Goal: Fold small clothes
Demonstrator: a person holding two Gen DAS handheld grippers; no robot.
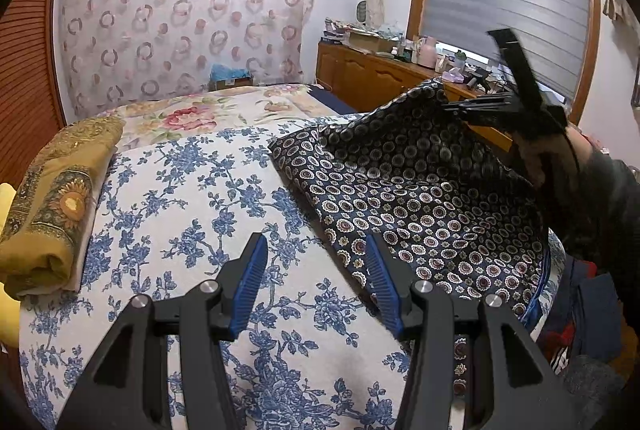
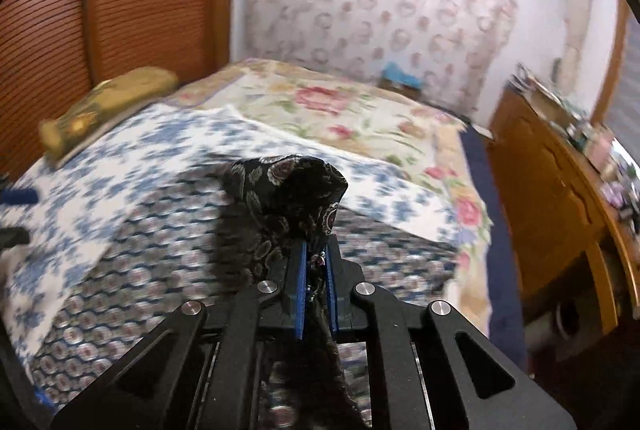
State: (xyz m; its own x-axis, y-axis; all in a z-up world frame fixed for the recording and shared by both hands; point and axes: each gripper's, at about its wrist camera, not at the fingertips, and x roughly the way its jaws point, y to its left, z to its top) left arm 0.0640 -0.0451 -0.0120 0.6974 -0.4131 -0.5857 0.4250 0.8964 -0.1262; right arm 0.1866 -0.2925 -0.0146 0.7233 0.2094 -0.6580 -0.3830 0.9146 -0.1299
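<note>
A dark navy cloth with a ring-and-flower print point(image 1: 400, 197) lies on the right part of the bed. Its far right corner is lifted into the air. My right gripper point(image 2: 315, 262) is shut on that corner, and a bunch of the cloth point(image 2: 288, 189) sticks up past the blue pads. The right gripper also shows in the left wrist view point(image 1: 516, 101), raised above the cloth. My left gripper point(image 1: 316, 262) is open and empty, low over the bedspread at the cloth's near left edge. Its right finger point(image 1: 380, 282) overlaps the cloth's edge.
The bed carries a blue-floral white spread point(image 1: 192, 197) and a pink-floral one point(image 1: 192, 113) behind it. A folded mustard-yellow cloth point(image 1: 52, 205) lies at the left edge. A wooden cabinet with clutter point(image 1: 380, 69) stands right of the bed. A wooden louvred door point(image 2: 80, 9) is at left.
</note>
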